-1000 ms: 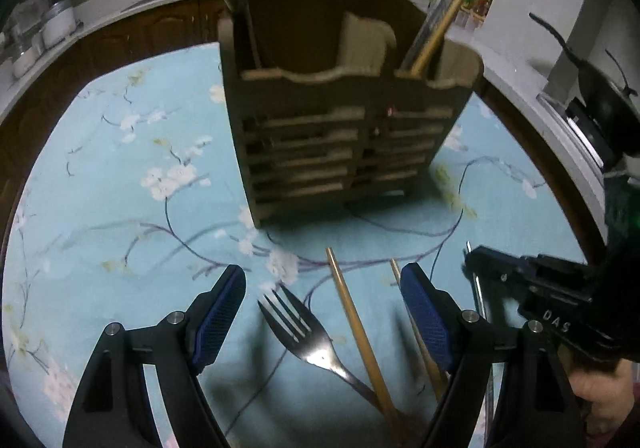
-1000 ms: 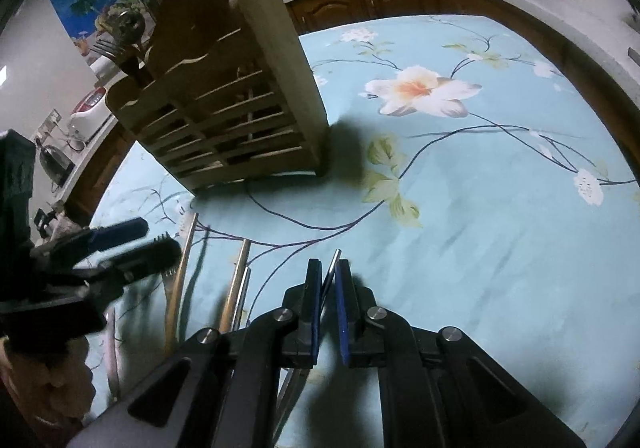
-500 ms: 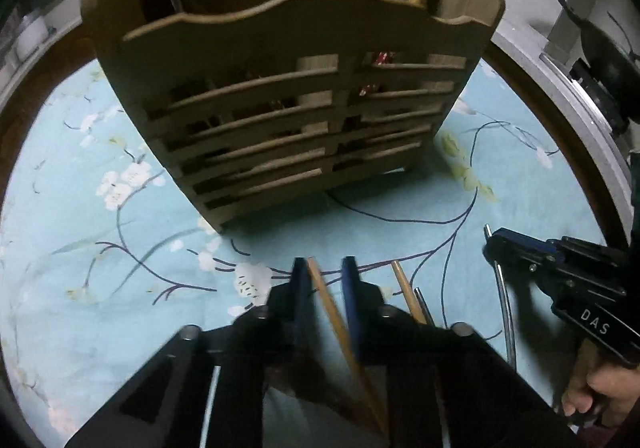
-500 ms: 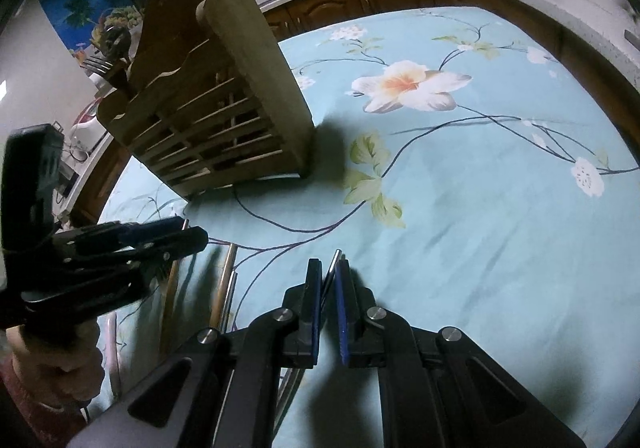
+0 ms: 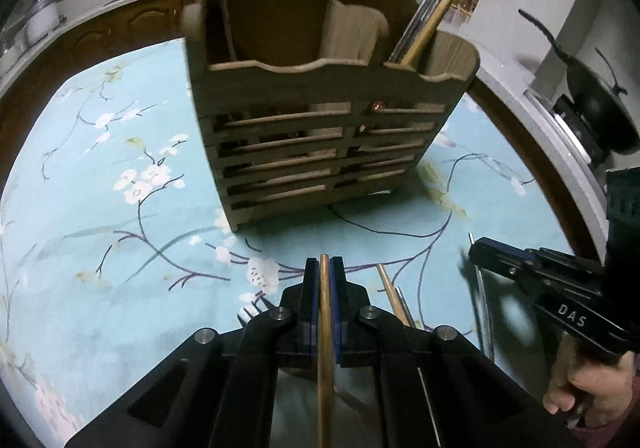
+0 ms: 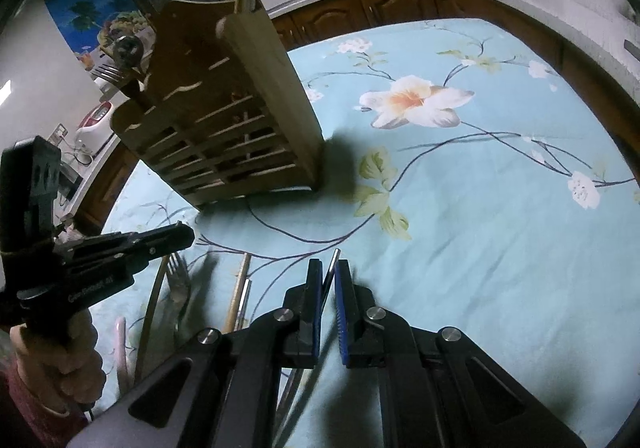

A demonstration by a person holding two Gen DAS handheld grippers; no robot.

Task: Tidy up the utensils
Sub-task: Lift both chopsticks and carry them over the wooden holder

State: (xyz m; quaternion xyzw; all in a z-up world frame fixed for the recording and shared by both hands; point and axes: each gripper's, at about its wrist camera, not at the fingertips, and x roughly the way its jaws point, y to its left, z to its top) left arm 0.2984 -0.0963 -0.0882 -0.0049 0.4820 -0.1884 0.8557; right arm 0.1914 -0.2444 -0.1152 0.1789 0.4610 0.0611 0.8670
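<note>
A slatted wooden utensil holder (image 5: 320,128) (image 6: 224,128) stands on the floral blue tablecloth (image 5: 100,208). Just in front of it, my left gripper (image 5: 324,264) (image 6: 188,236) is closing its jaws, and the pads press on a wooden chopstick (image 5: 324,328). A second wooden chopstick (image 5: 388,284) (image 6: 240,284) and a fork (image 5: 248,313) (image 6: 178,280) lie on the cloth beside it. My right gripper (image 6: 329,268) (image 5: 476,248) is shut on a thin metal chopstick (image 6: 332,262), low over the cloth to the right of the left gripper.
Chopsticks (image 5: 436,4) stand in the holder's right compartment, and a fork (image 6: 108,72) in its far one. A black wok (image 5: 600,108) sits on the counter to the right. A pink handle (image 6: 120,344) lies near the table's edge. Open cloth spreads right of the holder (image 6: 480,228).
My left gripper went from wide open over the fork and chopstick to shut on the wooden chopstick. The fork is now mostly hidden under it. The right gripper kept still with its metal chopstick.
</note>
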